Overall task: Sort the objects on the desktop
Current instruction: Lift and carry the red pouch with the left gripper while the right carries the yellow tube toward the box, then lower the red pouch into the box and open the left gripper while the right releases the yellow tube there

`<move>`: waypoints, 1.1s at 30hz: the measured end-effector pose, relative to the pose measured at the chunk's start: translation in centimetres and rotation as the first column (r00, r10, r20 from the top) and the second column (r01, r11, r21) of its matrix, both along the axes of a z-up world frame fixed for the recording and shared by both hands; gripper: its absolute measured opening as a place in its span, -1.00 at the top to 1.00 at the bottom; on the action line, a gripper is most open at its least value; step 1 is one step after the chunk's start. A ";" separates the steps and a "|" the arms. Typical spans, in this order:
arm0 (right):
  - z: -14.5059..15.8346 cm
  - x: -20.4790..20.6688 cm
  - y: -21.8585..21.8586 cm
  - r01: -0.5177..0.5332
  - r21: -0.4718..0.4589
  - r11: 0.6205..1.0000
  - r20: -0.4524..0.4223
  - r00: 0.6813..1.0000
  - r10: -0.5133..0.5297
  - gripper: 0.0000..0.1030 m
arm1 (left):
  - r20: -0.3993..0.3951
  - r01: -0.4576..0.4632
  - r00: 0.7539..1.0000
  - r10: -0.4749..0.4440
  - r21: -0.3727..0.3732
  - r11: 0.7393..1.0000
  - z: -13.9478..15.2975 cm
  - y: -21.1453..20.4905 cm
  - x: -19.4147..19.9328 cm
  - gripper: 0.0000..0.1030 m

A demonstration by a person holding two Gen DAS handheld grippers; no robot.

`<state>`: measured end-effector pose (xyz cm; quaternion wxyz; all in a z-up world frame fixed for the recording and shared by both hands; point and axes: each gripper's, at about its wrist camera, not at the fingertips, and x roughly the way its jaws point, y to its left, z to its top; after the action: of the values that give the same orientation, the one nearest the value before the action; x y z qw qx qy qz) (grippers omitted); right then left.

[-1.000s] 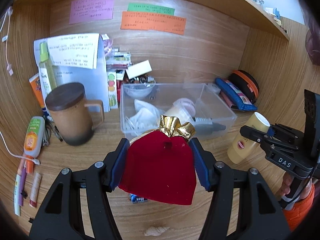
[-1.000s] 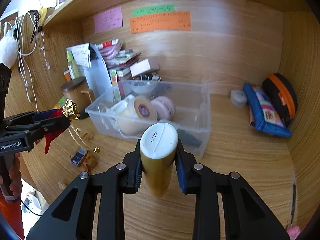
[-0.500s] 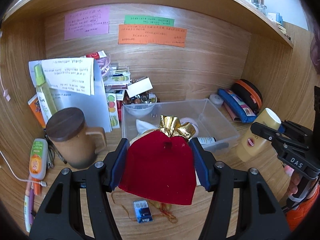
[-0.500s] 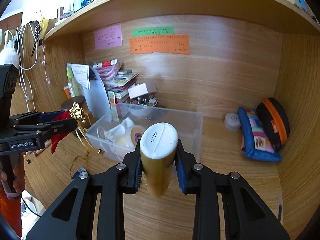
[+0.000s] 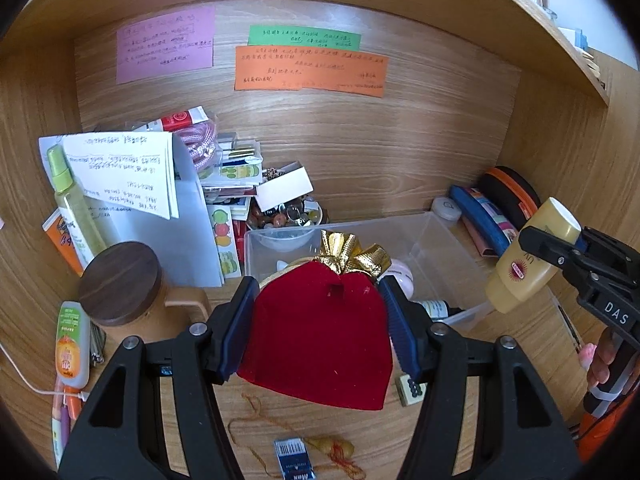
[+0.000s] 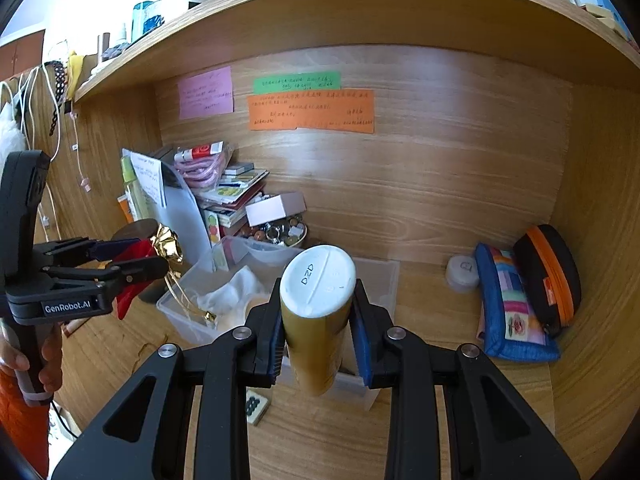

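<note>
right gripper (image 6: 318,332) clamps yellow tube (image 6: 316,320); left gripper (image 6: 132,264) clamps red pouch (image 6: 134,258)

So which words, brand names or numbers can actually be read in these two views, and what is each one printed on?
"GenRobot.AI": side of the left hand-held gripper.
"DAS": body of the right hand-held gripper.
"UV": yellow tube it holds.
"Max", upside down: small blue packet.
Embossed letters on the tube's white cap: unclear.
Pink note, green note, orange note, white sheet: handwriting too small to read.
</note>
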<state>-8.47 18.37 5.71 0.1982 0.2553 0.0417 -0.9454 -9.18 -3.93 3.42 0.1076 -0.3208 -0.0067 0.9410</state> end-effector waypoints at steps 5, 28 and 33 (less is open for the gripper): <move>0.3 -1.4 -0.2 0.002 0.001 1.000 -0.003 1.000 -0.002 0.50 | 0.005 0.002 1.000 -0.003 0.001 1.000 -0.1 0.1 -1.3 -0.18; -4.7 -9.0 -1.6 0.004 0.064 0.998 0.115 0.993 -0.012 0.50 | 0.126 0.021 0.992 -0.018 -0.020 1.000 -5.4 1.1 -8.6 -0.18; -5.9 -9.5 -2.5 -0.005 0.109 0.994 0.118 0.993 -0.008 0.50 | 0.145 0.031 0.989 -0.027 -0.027 0.999 -6.5 1.5 -9.1 -0.18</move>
<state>-17.99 15.88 -0.20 0.1853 0.3214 0.0813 -0.9251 -18.29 -2.39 -3.04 0.1159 -0.3898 0.0040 0.9136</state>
